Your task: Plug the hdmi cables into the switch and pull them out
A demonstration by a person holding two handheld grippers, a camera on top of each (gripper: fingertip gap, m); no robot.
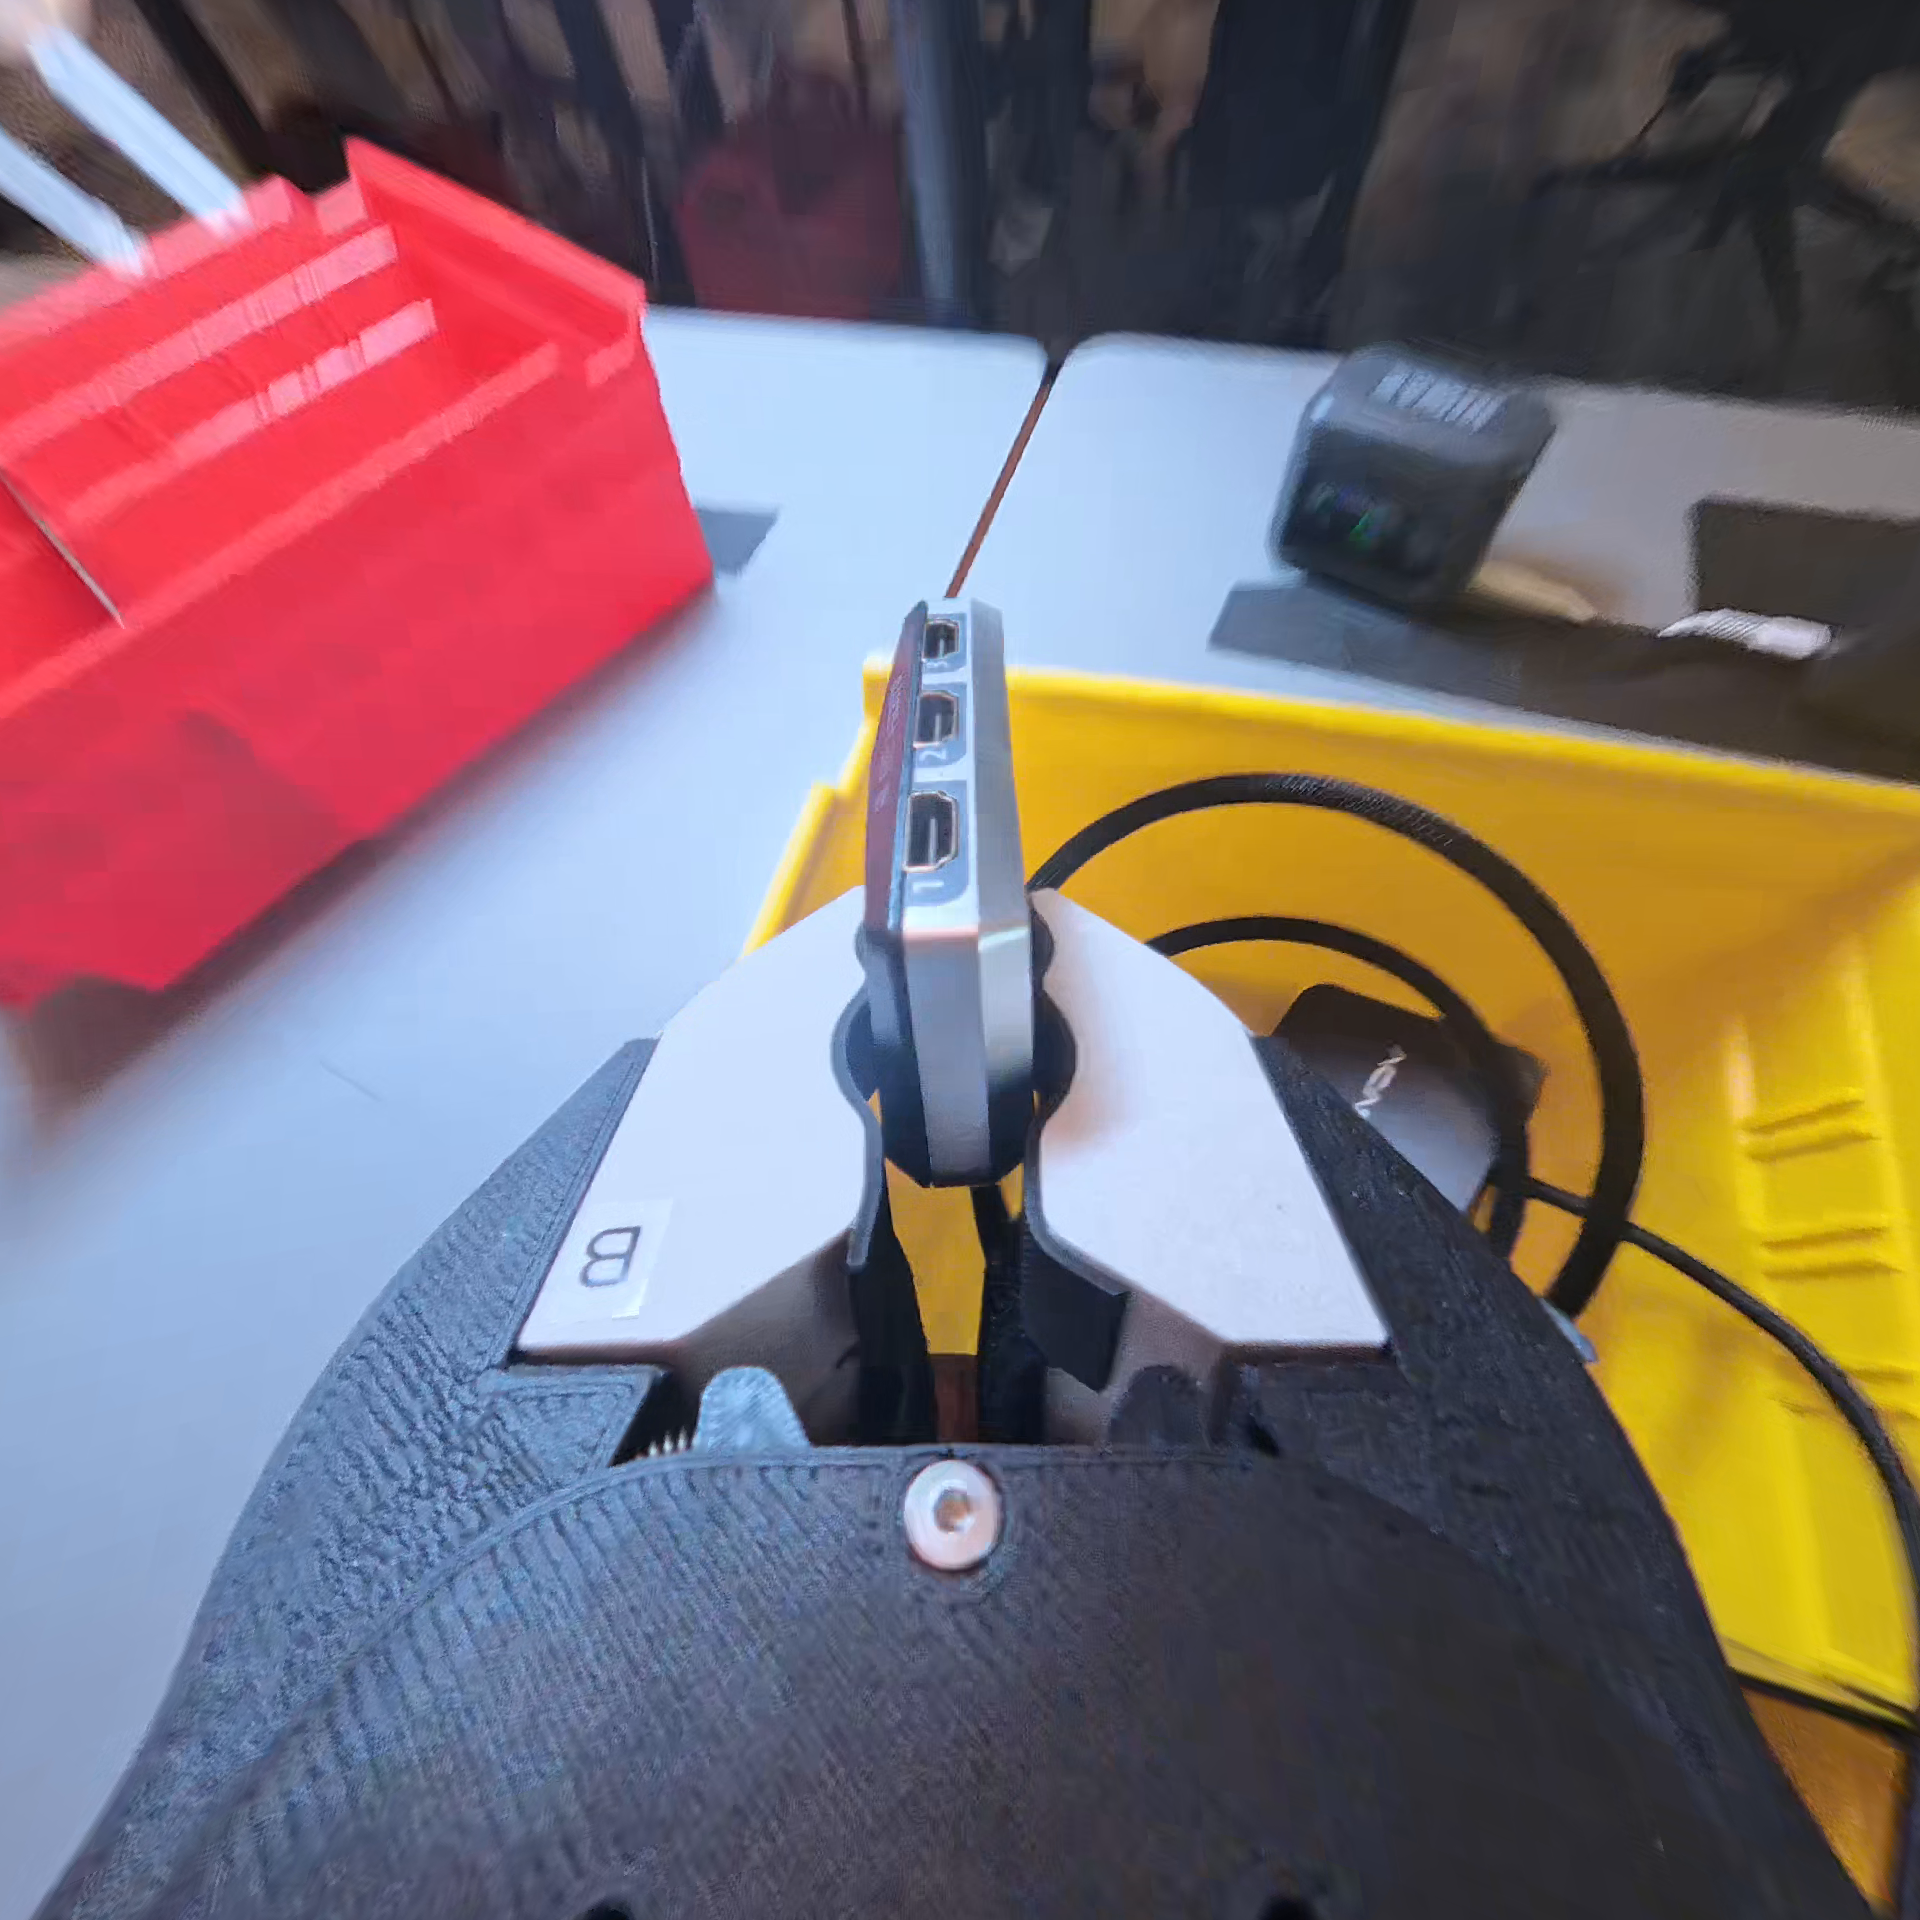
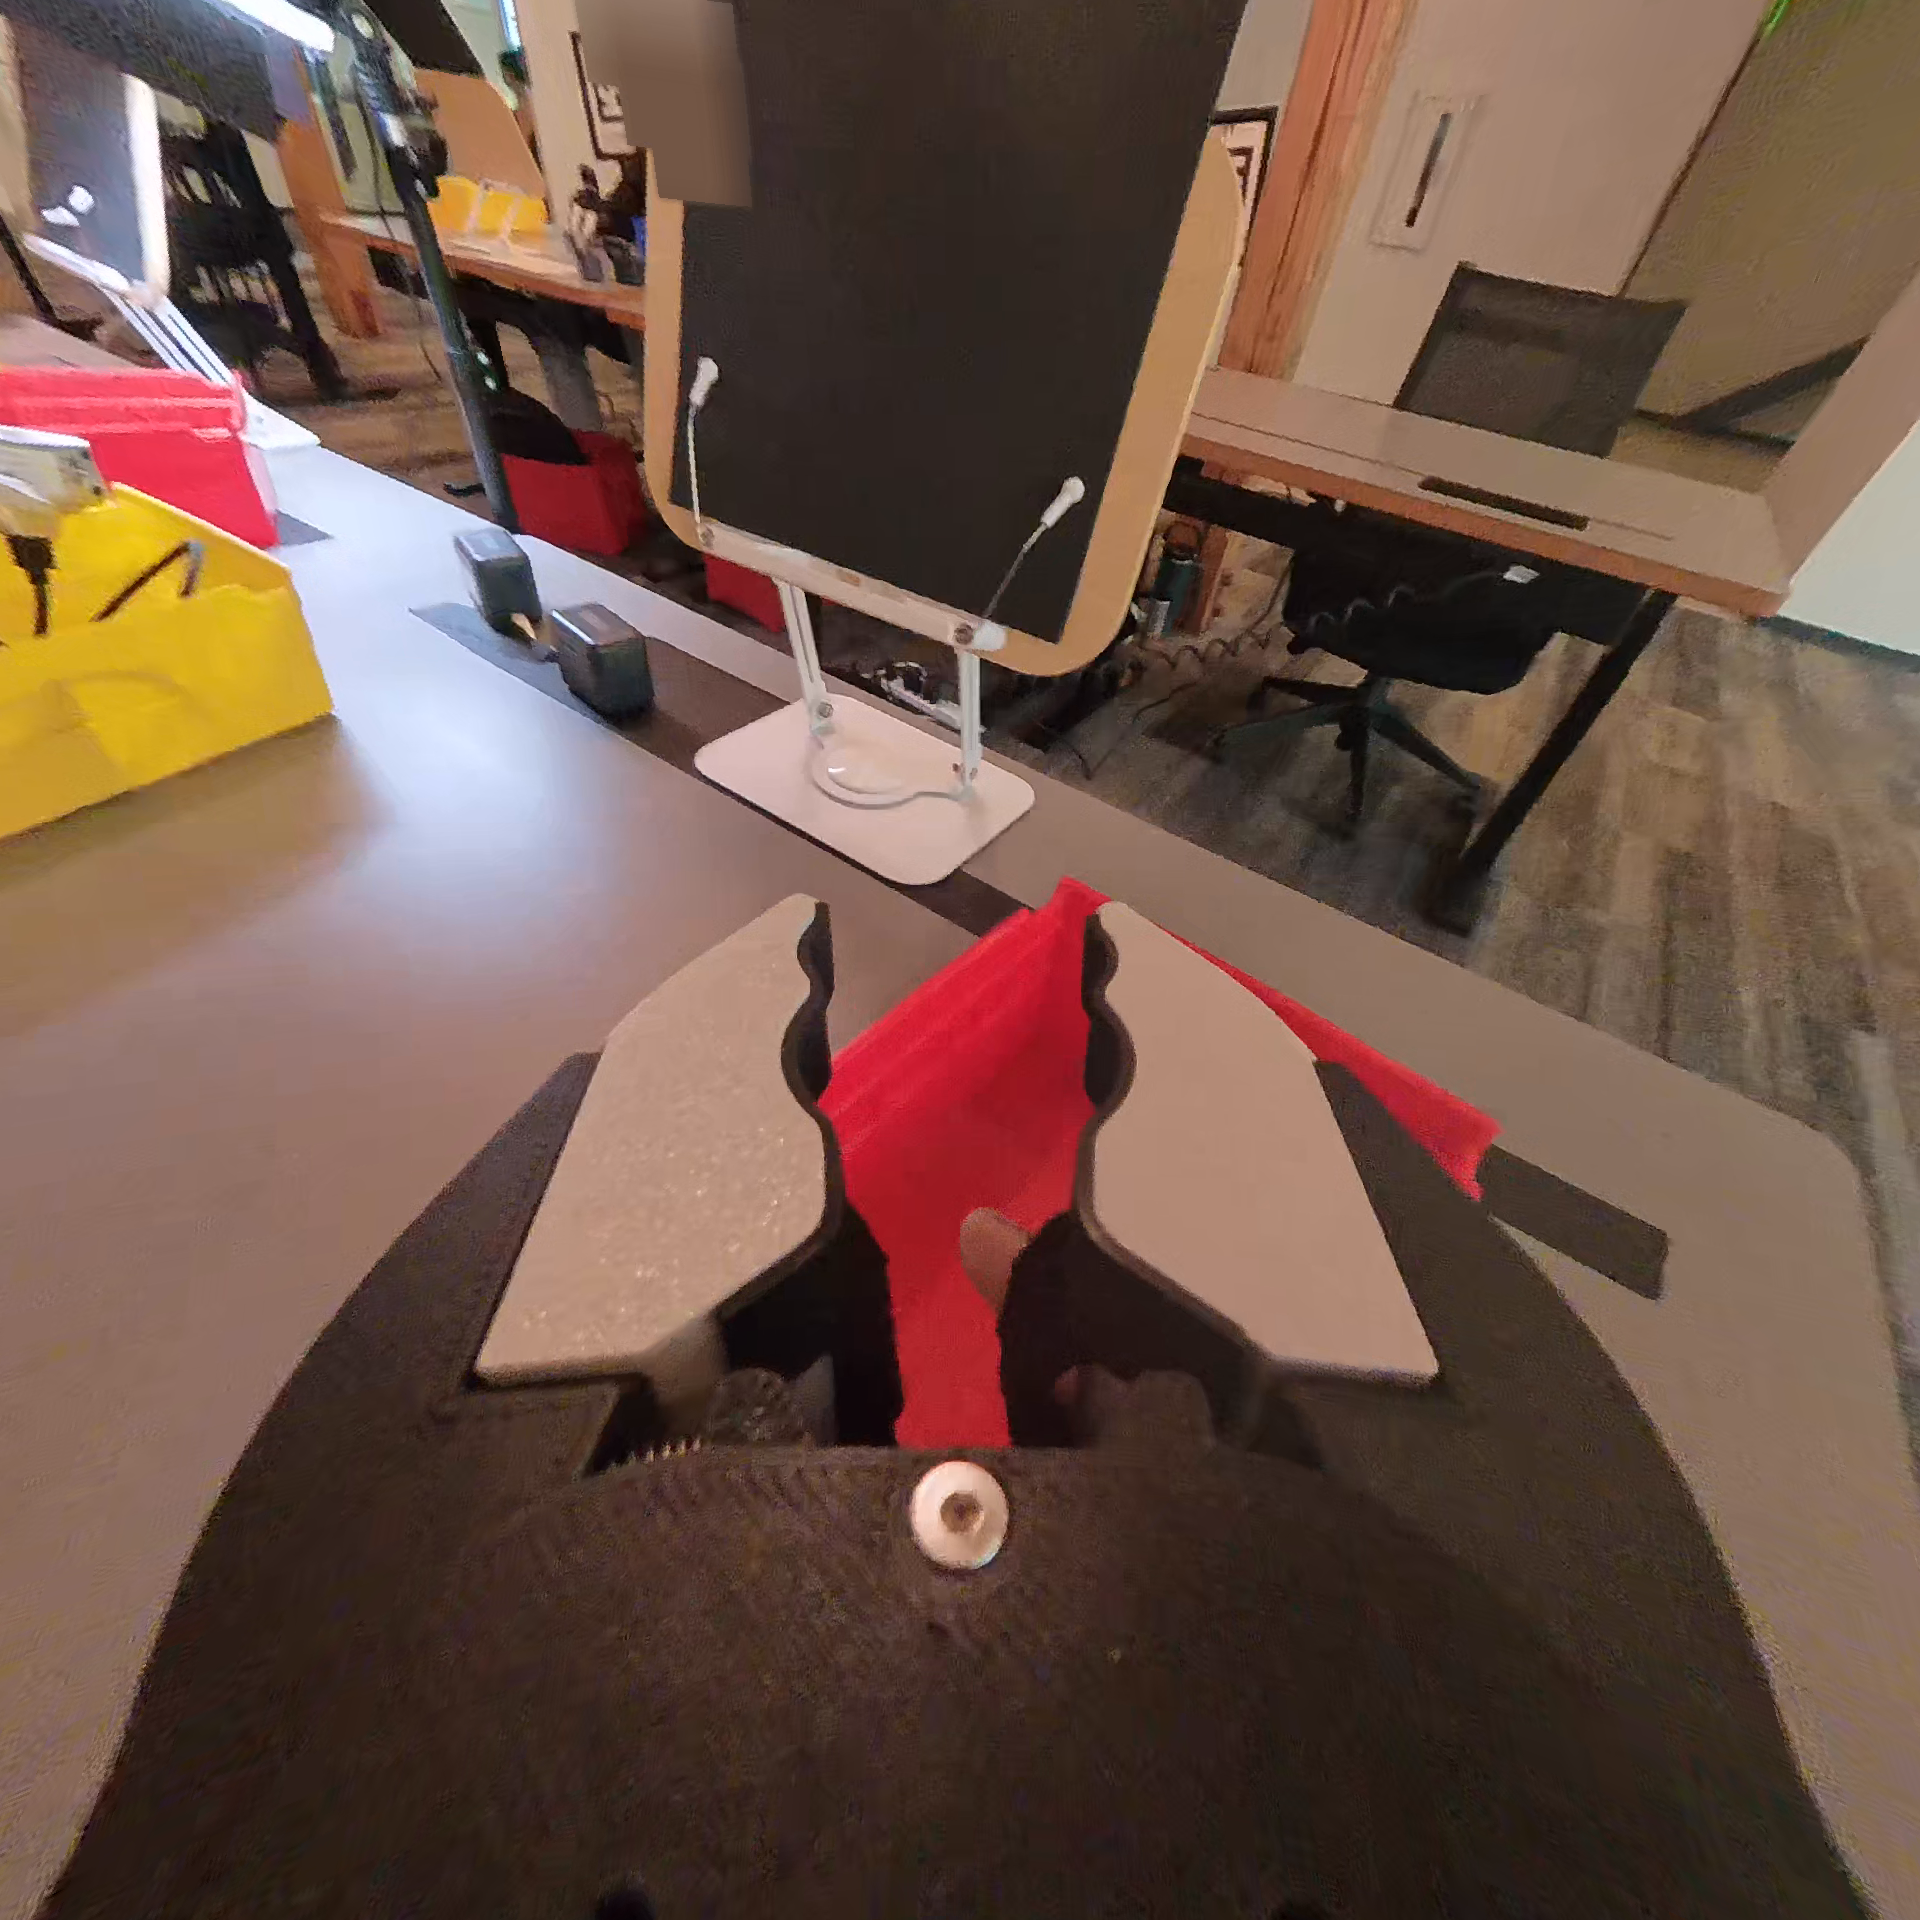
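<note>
My left gripper [image 1: 951, 935] is shut on the grey HDMI switch [image 1: 940, 831] and holds it on edge above the yellow bin [image 1: 1714, 831]. Three empty ports on the switch's narrow side face the camera. Black HDMI cables [image 1: 1455, 821] lie coiled in the yellow bin, none plugged in. My right gripper [image 2: 961, 935] is open and empty, over a small red bin [image 2: 956, 1122] on the table. In the right wrist view the yellow bin [image 2: 156, 675] and its cables [image 2: 145, 582] lie far to the left.
A large red bin [image 1: 312, 623] stands left of the yellow bin on the grey table [image 1: 416, 1039]. A black charger block [image 1: 1403, 478] sits at the back. A dark board on a white stand [image 2: 862, 790] stands at the table's far edge.
</note>
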